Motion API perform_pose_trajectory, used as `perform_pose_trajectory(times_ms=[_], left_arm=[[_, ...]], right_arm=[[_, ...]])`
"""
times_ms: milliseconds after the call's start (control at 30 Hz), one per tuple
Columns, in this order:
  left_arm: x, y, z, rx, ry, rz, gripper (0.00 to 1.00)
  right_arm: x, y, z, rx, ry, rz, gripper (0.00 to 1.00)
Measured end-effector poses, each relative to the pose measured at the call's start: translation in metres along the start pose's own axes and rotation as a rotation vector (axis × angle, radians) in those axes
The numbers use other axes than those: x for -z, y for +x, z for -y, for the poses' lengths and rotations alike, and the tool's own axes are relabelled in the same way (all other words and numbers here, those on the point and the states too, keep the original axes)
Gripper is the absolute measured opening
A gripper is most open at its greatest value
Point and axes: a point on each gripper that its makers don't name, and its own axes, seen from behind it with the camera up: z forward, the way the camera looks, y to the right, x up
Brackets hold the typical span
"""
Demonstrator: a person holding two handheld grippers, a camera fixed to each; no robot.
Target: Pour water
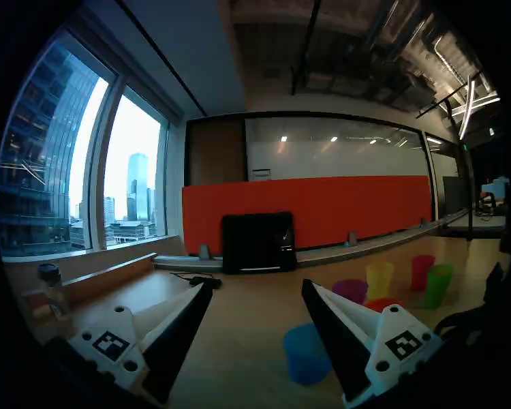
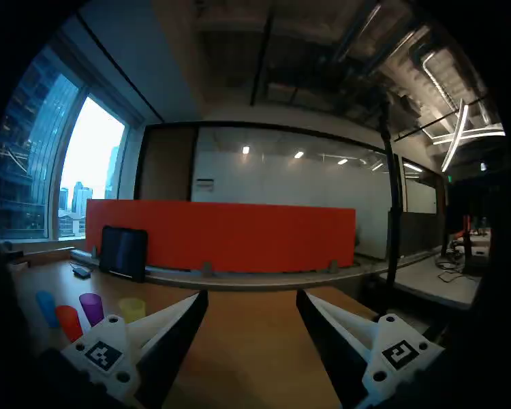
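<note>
Left gripper (image 1: 255, 283): jaws spread, gripping nothing. Smooth wood desk (image 1: 249, 341) ahead. Translucent tapered plastic cups to its right: blue cup (image 1: 304, 351) just beside rt finger, purple cup (image 1: 351, 290) beyond. Dark-capped bottle (image 1: 51, 283) far left. Right gripper (image 2: 251, 293): jaws spread, likewise.

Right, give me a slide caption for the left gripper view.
Open left gripper over wooden desk, blue cup close by, orange partition behind.

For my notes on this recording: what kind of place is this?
Most likely an open-plan office high in a city building: a long wooden desk with an orange divider panel, a glass-walled room behind it, and large windows facing towers.
</note>
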Motion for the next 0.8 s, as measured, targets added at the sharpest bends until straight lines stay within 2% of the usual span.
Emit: perform_pose_trajectory(times_ms=[200, 800], left_arm=[[-0.002, -0.005, -0.004, 0.002, -0.004, 0.001, 0.98], [-0.004, -0.017, 0.000, 0.048, -0.005, 0.018, 0.97]], right_arm=[[0.000, 0.002, 0.003, 0.000, 0.004, 0.003, 1.00], [0.001, 0.000, -0.003, -0.011, -0.009, 0.008, 1.00]])
